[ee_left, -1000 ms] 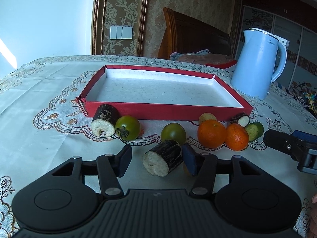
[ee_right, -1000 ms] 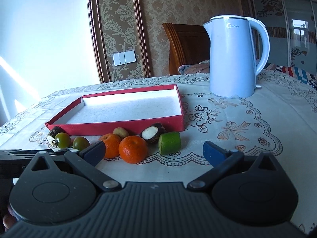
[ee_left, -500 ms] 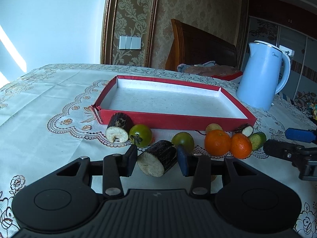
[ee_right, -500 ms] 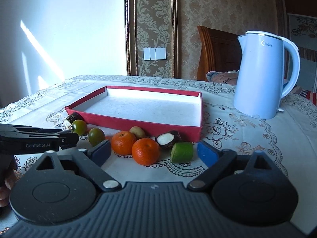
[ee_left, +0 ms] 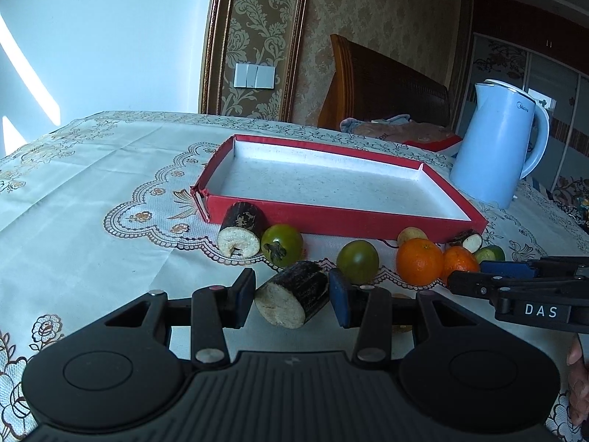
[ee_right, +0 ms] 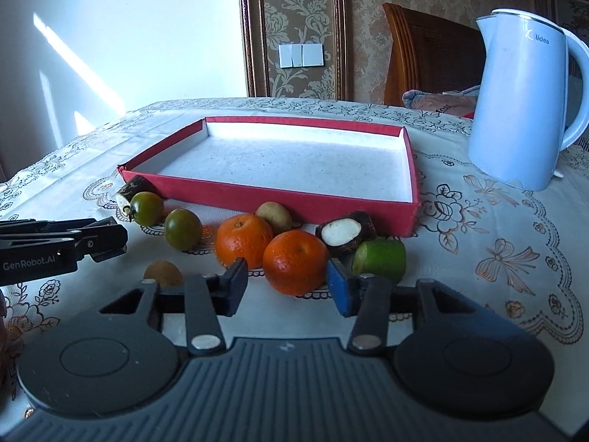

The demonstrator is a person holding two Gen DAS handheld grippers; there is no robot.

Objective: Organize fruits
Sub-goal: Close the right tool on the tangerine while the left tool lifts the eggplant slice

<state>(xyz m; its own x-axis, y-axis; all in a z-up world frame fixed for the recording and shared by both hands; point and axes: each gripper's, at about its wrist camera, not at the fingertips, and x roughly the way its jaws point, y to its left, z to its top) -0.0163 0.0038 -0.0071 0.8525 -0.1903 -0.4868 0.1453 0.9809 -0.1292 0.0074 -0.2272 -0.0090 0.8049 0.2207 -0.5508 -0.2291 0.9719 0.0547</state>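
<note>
Before the shallow red cardboard tray (ee_left: 346, 217), my left gripper (ee_left: 292, 296) clamps a dark-skinned, pale-cored cane chunk (ee_left: 294, 300) — my right gripper (ee_right: 287, 283) is closing around a round orange tangerine (ee_right: 294, 261), right pad touching.

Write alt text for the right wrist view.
The right gripper, jaws closing, brackets a round orange tangerine on a cream embroidered tablecloth; pads not visibly pressing. More fruit pieces line the near wall of an empty red shallow cardboard tray. A pale blue electric kettle stands right; the left gripper enters from the left.
</note>
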